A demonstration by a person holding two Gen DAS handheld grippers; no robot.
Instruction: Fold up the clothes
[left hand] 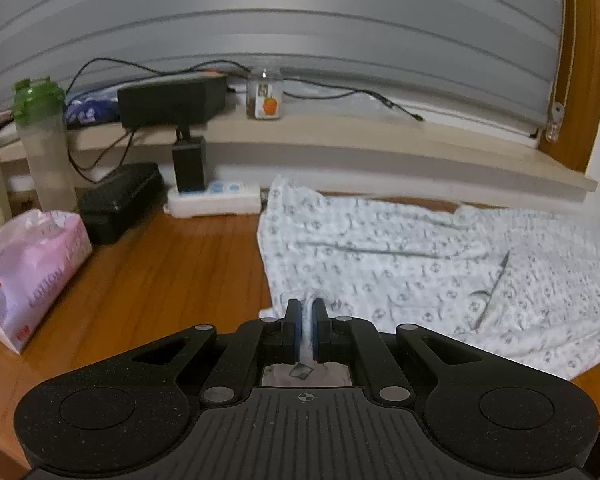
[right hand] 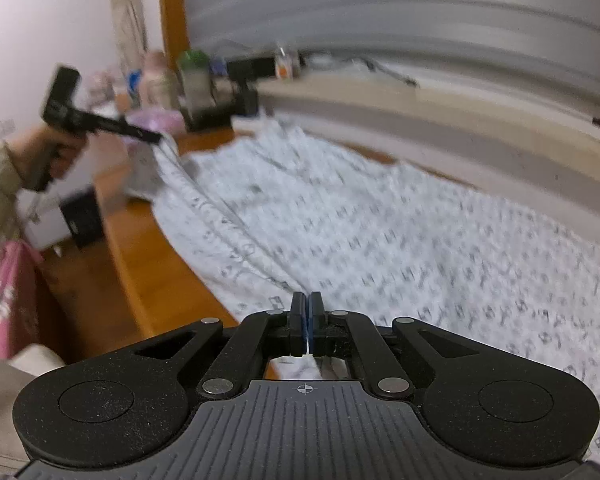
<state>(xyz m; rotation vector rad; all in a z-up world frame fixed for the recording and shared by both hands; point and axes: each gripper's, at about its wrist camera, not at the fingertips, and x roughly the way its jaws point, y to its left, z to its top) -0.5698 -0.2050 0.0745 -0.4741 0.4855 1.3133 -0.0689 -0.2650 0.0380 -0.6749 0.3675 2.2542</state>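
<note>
White patterned cotton garment (left hand: 420, 264) spread over brown wooden bench (left hand: 172, 264). Left claw (left hand: 306, 322) pinching near edge; right claw (right hand: 307, 322) clamped on same edge further along, likely for lifting fold evenly.

Both wrist views look low and close along their tongs, sharing the patterned garment (left hand: 420, 264) and windowsill (left hand: 340, 132).

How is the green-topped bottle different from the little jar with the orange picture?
The bottle is tall and cloudy with a green lid; the jar is short and clear with an orange picture. The bottle stands on the wooden table; the jar sits higher, on the window ledge. Both stand upright.
</note>
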